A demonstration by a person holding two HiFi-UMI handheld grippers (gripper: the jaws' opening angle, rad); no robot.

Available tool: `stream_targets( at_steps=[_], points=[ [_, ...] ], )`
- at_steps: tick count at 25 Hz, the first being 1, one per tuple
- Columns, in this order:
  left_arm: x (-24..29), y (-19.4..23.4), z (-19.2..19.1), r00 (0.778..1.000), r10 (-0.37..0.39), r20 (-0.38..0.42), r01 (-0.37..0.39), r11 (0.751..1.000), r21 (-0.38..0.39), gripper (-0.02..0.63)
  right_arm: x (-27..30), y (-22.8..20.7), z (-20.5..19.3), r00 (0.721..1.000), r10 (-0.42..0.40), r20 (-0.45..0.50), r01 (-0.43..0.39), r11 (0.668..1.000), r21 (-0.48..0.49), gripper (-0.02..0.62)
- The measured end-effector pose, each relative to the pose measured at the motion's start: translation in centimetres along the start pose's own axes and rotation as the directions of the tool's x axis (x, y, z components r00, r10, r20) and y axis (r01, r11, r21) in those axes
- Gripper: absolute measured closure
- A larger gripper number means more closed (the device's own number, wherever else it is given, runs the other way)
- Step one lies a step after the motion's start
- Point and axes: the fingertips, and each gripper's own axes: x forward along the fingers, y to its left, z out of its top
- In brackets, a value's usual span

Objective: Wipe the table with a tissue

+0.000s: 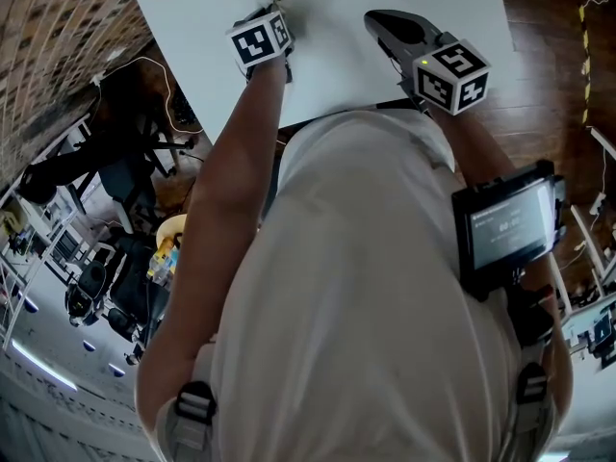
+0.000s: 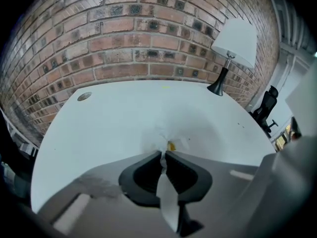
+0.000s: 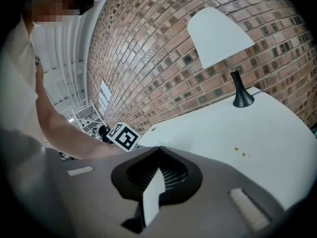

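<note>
**Clearances.** The flat white table top (image 1: 337, 27) has its near edge against the person's torso. Its left edge runs diagonally past a round cable hole (image 2: 84, 96) at the far left corner. The far edge meets the red brick wall (image 2: 138, 38). A table lamp with a white shade and a black stem (image 2: 233, 48) stands at the far right, well apart from both tools. The surface ahead of the left gripper (image 2: 163, 152) is bare as far as the wall. It is also bare between the cable hole and the lamp base. A black office chair (image 2: 265, 108) stands off the right edge.

**Left tool.** The jaws are closed on the crumpled white paper tissue (image 2: 163, 137). The gripper points steeply down at the table.

**Right tool.** The right gripper (image 3: 158, 148) is over the table's right side, near the front edge. Its jaws are together with nothing between them. Two small yellow-brown spots (image 3: 240, 152) lie on the table ahead of it.

**Tissue.** It is bunched into a ragged tuft at the jaw tips and lies against the table top. A flat strip of it trails back between the jaws. A small yellow mark (image 2: 171, 146) shows just beside the tuft; what it is cannot be made out.
</note>
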Motion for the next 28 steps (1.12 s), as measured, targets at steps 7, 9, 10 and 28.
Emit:
stream_targets(
  at_steps=[7,9,10,28],
  points=[
    [0.1,-0.2,0.3,1.000,-0.004,0.013,0.003,1.000,0.012,0.581,-0.1,-0.1,0.0,1.000,-0.001,-0.002,0.001,1.000,0.003,0.589],
    [0.4,-0.8,0.4,1.000,-0.014,0.014,0.013,0.999,0.051,0.581,-0.2,-0.3,-0.2,1.000,-0.003,-0.003,0.003,1.000,0.005,0.589],
    [0.5,-1.3,0.5,1.000,-0.014,0.014,0.013,0.997,0.071,0.581,-0.5,-0.5,-0.2,1.000,-0.004,-0.003,0.004,1.000,0.006,0.589],
    [2.4,-11.3,1.7,0.987,-0.158,-0.008,0.156,0.961,0.229,0.583,-4.6,-3.8,0.2,0.999,-0.037,0.003,0.037,0.999,0.016,0.589]
  ],
)
